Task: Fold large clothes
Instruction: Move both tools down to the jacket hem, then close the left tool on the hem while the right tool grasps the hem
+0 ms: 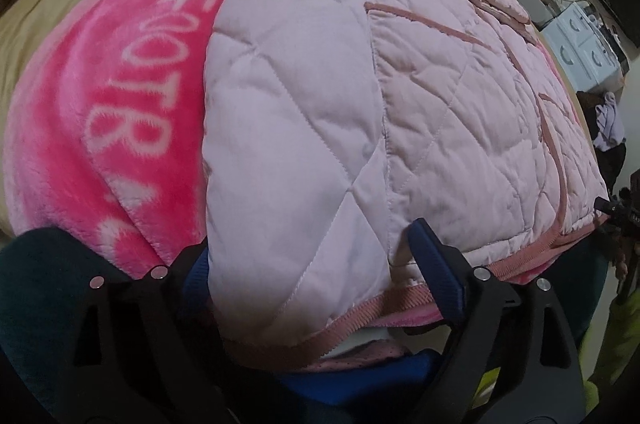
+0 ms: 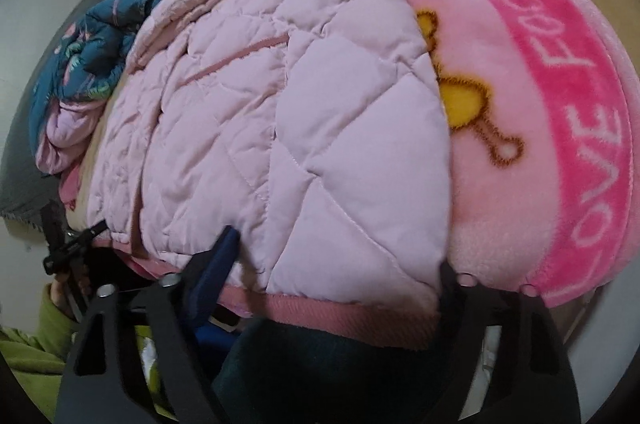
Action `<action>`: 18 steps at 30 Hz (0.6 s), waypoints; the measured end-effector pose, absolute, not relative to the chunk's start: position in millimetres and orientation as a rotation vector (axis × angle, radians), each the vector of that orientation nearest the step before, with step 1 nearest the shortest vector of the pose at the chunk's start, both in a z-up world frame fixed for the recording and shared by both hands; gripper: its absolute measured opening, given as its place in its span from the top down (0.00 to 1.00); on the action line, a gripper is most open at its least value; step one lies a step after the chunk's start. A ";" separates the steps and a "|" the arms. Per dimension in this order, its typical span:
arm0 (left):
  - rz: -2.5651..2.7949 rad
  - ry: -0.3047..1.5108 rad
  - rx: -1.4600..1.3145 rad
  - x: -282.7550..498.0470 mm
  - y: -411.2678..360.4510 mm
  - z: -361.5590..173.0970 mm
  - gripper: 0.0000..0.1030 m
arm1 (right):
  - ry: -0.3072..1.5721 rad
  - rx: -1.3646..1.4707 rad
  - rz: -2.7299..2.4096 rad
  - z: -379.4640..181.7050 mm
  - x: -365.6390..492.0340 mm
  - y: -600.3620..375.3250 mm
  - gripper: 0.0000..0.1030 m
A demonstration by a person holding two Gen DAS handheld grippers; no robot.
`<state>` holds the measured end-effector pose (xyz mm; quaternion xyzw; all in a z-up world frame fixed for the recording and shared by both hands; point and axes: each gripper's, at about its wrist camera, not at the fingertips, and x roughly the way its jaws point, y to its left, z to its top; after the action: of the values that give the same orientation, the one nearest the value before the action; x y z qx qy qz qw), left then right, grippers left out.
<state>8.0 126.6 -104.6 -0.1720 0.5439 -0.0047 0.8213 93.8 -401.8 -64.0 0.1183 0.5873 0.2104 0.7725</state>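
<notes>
While the pale pink quilted jacket (image 1: 420, 96) lies spread flat on the bright pink fleece blanket with white lettering (image 1: 120, 84), both claws sit at its near hem. In the left wrist view, the blanket's lettered band runs along the left of the jacket, with tan bedding (image 1: 36, 24) beyond it. The left claw (image 1: 316, 264) straddles the near left corner of the jacket: its jaws stand wide apart, the jacket's folded edge lies between them, and the blue pad of the right finger (image 1: 440, 260) rests against the ribbed pink hem (image 1: 360, 308). The left finger's pad is mostly hidden behind the fabric; no pinch is visible, so this claw reads as released.

In the right wrist view, a blue floral garment (image 2: 84, 60) is heaped to the left of the jacket (image 2: 280, 112). The right claw (image 2: 340, 264) spans the near right corner, jaws apart, the left blue pad (image 2: 216, 264) lying on the quilted surface and the right finger at the jacket's edge beside the blanket's cartoon print (image 2: 472, 104). It also reads as released.
</notes>
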 end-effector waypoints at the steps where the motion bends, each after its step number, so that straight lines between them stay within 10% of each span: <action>1: -0.011 1.159 -0.376 8.4 127.2 -106.0 0.20 | 1.267 0.263 0.458 -64.1 93.9 -402.6 0.35; 6: -0.010 1.150 -0.448 6.5 133.5 -108.5 0.21 | 1.196 0.320 0.490 -53.6 87.2 -406.4 0.61; 11: -0.018 1.100 -0.458 4.2 131.6 -96.8 0.73 | 1.085 0.336 0.517 -32.1 84.9 -402.8 0.72; 18: -0.034 0.998 -0.354 8.9 116.4 -58.9 0.91 | 0.916 0.313 0.541 2.2 89.2 -388.4 0.78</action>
<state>8.9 116.4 -58.9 -0.1687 0.4759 -0.0164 0.8630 89.2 -388.4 2.2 0.1484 0.4347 0.2566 0.8504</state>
